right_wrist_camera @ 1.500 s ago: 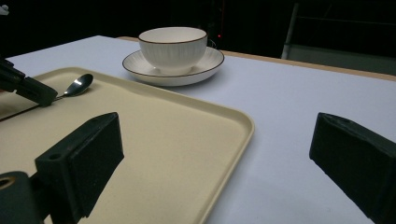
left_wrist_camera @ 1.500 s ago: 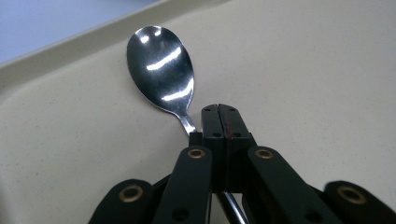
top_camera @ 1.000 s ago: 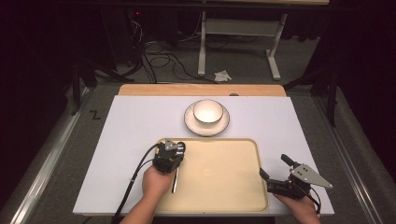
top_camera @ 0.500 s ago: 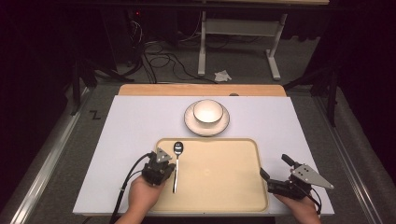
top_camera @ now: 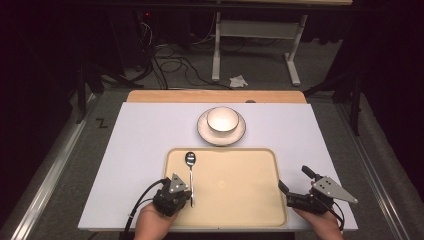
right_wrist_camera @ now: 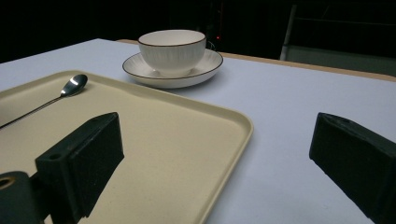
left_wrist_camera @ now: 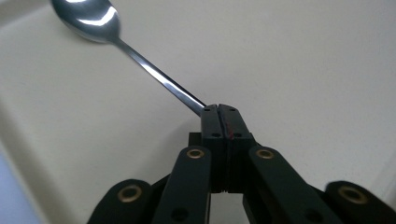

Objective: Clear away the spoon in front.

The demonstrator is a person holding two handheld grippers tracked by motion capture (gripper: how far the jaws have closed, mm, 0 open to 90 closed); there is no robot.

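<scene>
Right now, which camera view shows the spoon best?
The high view: the whole spoon lies on the tray. The left gripper view shows bowl and handle, close. The right gripper view shows it small at the side.

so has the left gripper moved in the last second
Yes. Against the fixed tray, the left gripper has drawn back toward the person, from mid-tray to the tray's near-left edge, fingers shut on the spoon, whose bowl now shows.

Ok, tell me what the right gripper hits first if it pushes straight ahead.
Probably the tray's right rim: the right gripper, open, straddles that edge. Beyond it stand the bowl and saucer, though depth is uncertain.
</scene>
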